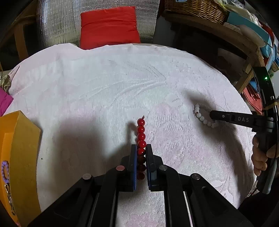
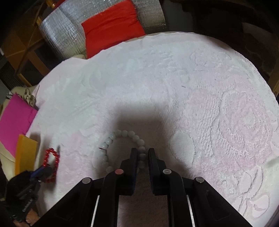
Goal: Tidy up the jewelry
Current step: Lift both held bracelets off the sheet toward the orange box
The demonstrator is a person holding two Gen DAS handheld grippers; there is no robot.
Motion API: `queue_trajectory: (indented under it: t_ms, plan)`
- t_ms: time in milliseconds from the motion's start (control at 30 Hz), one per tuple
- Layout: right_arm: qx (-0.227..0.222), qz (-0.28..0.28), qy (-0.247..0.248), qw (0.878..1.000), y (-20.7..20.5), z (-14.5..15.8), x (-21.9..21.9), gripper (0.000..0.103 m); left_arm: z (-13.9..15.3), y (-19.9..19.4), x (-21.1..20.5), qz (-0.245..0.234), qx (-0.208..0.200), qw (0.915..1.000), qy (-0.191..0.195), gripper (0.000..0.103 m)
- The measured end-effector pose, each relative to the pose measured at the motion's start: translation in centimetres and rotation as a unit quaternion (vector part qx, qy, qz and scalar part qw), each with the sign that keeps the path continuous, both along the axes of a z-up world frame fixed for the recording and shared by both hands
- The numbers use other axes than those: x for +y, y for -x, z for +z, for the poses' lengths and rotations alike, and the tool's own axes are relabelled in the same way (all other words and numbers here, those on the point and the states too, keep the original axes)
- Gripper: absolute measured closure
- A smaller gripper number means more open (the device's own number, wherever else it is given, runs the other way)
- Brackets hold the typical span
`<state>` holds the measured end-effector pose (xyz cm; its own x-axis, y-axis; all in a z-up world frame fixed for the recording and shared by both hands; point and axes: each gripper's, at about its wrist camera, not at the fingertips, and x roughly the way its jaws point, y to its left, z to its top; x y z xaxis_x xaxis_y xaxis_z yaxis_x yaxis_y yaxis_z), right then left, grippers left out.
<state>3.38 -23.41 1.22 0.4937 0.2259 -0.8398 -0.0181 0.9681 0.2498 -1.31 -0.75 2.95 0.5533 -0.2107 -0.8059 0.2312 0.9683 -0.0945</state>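
Observation:
My left gripper (image 1: 141,150) is shut on a red bead bracelet (image 1: 141,136), which stands edge-on between the pads above the pink towel (image 1: 104,87). The red bracelet also shows in the right wrist view (image 2: 51,163), held by the left gripper (image 2: 43,170). My right gripper (image 2: 143,153) is shut on a white bead bracelet (image 2: 113,138) that lies on the towel (image 2: 191,87). The white bracelet also shows in the left wrist view (image 1: 202,117), with the right gripper (image 1: 211,116) on it. An orange box (image 1: 19,150) at the left holds a purple bead bracelet (image 1: 5,172).
A red cushion (image 1: 109,26) lies beyond the towel's far edge. A wooden shelf with a wicker basket (image 1: 195,8) stands at the back right. A magenta sheet (image 2: 15,122) lies left of the orange box (image 2: 26,153).

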Motion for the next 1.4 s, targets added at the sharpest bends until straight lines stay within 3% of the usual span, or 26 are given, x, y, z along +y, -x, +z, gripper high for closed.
queue_trajectory:
  t_ms: [267, 567, 1400]
  plan:
    - [-0.039, 0.018, 0.035, 0.998, 0.7, 0.8, 0.9, 0.092, 0.7, 0.3, 0.3, 0.007, -0.012, 0.9999, 0.009, 0.093]
    - [-0.096, 0.024, 0.017, 0.995, 2.4, 3.6, 1.6, 0.092, 2.4, 1.0, 0.3, 0.016, -0.047, 0.9988, -0.005, 0.093]
    - [-0.172, 0.061, -0.021, 0.983, 5.5, 8.5, 5.6, 0.092, 6.9, 4.3, 2.1, 0.059, -0.113, 0.9913, -0.034, 0.093]
